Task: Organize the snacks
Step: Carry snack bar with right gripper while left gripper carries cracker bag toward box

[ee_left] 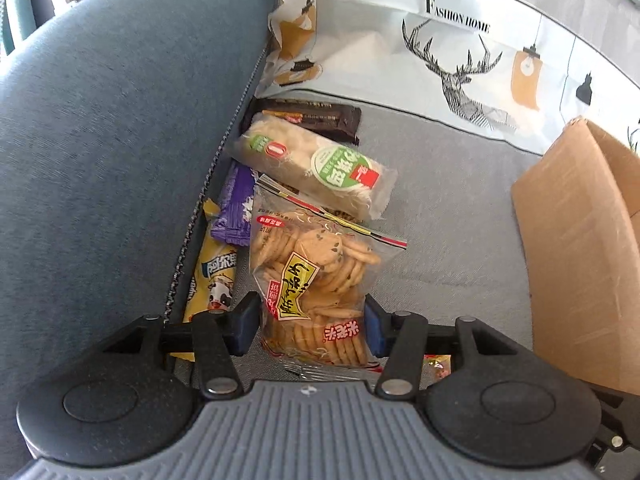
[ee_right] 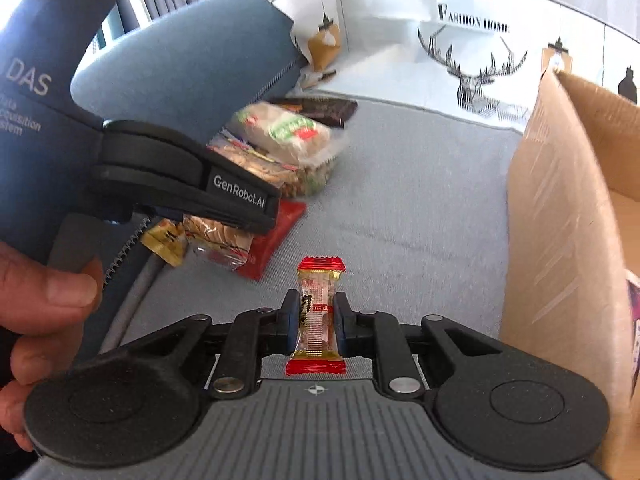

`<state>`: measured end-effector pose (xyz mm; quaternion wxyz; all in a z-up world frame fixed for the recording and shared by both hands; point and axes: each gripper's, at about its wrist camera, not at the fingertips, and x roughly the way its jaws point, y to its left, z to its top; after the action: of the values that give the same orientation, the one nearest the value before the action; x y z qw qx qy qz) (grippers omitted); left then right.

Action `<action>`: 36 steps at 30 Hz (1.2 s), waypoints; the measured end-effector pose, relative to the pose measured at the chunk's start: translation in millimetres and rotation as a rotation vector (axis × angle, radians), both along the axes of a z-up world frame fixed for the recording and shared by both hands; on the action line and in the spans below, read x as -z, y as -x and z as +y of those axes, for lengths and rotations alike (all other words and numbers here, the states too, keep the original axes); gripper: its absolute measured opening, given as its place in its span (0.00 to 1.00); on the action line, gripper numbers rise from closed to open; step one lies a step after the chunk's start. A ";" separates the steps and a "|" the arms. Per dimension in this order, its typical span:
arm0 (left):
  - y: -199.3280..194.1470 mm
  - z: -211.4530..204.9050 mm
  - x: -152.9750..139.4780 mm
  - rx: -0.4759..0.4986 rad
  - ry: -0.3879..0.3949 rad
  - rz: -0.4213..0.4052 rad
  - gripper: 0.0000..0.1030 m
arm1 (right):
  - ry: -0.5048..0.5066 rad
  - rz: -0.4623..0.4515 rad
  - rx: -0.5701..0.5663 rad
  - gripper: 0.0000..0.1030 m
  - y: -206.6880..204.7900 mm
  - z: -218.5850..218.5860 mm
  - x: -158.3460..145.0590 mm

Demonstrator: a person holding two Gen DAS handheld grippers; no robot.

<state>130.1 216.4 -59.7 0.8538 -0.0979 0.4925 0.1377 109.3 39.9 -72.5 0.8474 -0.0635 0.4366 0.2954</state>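
Pick-up step in hand: cracker bag point(ee_left: 316, 280) is clamped by left gripper point(ee_left: 314, 326), candy point(ee_right: 318, 312) by right gripper point(ee_right: 318, 322). Transfer into box point(ee_right: 560, 208), beside candy, is judged next.

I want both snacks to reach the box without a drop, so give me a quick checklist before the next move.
1. Right gripper shut on the red candy: ok, pads press both sides.
2. Left gripper gripping the cookie bag: cannot tell, the pads flank it, firm contact unclear.
3. Cookie bag free of other snacks: not ok, the rice cracker pack overlaps its top edge.
4. Box open and near the right gripper: ok.
5. Path from candy to box clear: ok, only bare grey cushion between them.
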 end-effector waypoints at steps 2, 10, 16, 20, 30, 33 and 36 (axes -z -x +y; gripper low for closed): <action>2.9 -0.3 -6.3 -0.004 0.002 -0.017 0.56 | -0.014 -0.017 0.002 0.18 2.0 -2.7 -4.8; 13.3 -2.4 -34.3 -0.044 -0.002 -0.138 0.56 | -0.107 -0.120 0.023 0.18 13.4 -21.6 -35.0; 19.4 -6.9 -50.2 -0.070 0.005 -0.224 0.56 | -0.194 -0.222 0.028 0.18 22.9 -49.2 -67.6; 20.7 -15.3 -57.6 -0.061 0.013 -0.264 0.56 | -0.261 -0.309 0.059 0.18 26.9 -76.9 -96.2; 14.6 -43.5 -65.7 -0.010 0.047 -0.327 0.56 | -0.289 -0.351 0.210 0.17 3.6 -144.7 -100.9; 9.9 -53.8 -67.4 0.004 0.063 -0.346 0.56 | -0.276 -0.357 0.231 0.17 1.4 -155.6 -99.4; 5.3 -64.7 -68.9 0.018 0.084 -0.371 0.56 | -0.264 -0.347 0.259 0.17 -1.2 -168.7 -96.4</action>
<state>124.9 151.7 9.2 0.9263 -0.1526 0.3329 0.0890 110.5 -128.7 23.9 0.9413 0.0546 0.2469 0.2235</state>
